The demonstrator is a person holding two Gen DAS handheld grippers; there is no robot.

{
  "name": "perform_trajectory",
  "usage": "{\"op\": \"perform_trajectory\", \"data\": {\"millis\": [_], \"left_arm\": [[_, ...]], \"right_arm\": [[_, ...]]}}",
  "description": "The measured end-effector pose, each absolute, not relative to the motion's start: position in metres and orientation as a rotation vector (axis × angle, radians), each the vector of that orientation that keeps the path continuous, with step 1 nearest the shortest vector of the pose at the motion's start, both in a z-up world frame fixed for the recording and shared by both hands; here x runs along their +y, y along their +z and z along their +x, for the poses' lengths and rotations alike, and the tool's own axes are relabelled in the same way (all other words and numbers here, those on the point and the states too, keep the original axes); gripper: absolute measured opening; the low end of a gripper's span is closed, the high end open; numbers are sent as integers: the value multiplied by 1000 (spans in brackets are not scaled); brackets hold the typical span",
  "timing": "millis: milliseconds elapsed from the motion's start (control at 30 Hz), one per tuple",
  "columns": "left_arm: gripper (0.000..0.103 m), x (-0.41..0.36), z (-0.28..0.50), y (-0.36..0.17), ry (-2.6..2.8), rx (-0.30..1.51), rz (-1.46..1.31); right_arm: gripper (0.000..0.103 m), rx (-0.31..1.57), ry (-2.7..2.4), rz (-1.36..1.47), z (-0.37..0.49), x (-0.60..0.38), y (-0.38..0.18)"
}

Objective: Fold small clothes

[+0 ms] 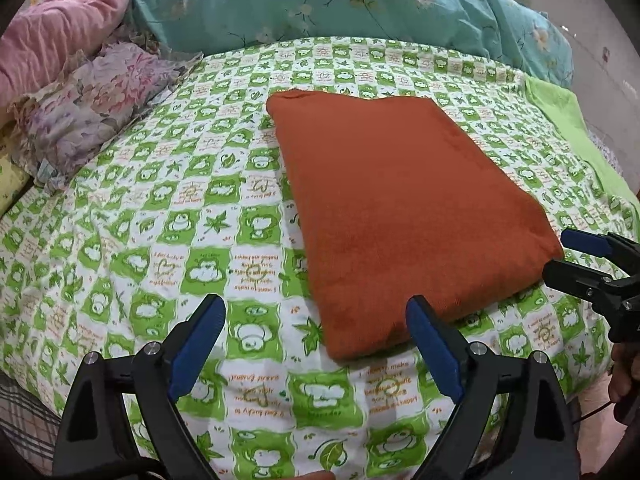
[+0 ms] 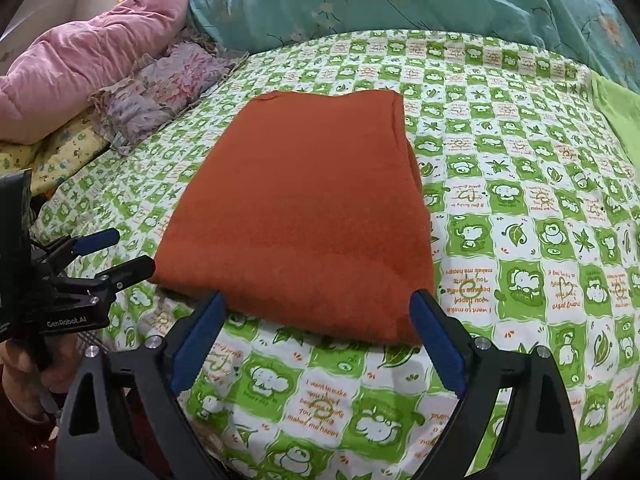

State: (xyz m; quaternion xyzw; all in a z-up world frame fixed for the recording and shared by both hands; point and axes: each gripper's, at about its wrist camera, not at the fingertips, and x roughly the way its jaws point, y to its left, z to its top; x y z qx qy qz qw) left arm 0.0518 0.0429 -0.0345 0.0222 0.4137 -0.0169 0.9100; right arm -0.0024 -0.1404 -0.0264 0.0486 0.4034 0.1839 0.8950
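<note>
The rust-orange folded cloth (image 1: 404, 208) lies flat on the green-and-white checked bedsheet (image 1: 160, 240), just ahead of both grippers. The left gripper (image 1: 316, 312) is spread wide, holding nothing, near the cloth's front left corner. The right gripper (image 2: 318, 308) gapes empty too, its blue pads (image 2: 434, 336) at the front edge. A teal quilt (image 1: 320, 0) and a pink blanket (image 1: 60, 28) are heaped beyond.

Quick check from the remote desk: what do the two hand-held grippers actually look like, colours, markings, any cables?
Both match: the left hand-held gripper and right hand-held gripper have black angular plastic frames with triangular cut-outs, blue finger pads and silver pivot bolts. The right wrist view shows white "GenRobot.AI" lettering on the left unit's body. A thin dark cable shows beside the right unit. No sleeves are visible.
</note>
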Motion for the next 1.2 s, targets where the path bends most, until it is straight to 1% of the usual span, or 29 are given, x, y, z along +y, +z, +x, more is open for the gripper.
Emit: {"op": "perform_trajectory", "data": {"millis": [267,667,1200], "left_arm": [[95,34,66,-25,4,858,84],[95,37,80,-26,28,872,72],[96,38,88,-29,30,880,63]], "right_arm": [[94,837,388,96,11,-140,-20],[97,860,398,84,30,-132,-19],[97,877,407,75,42,-127,-21]]}}
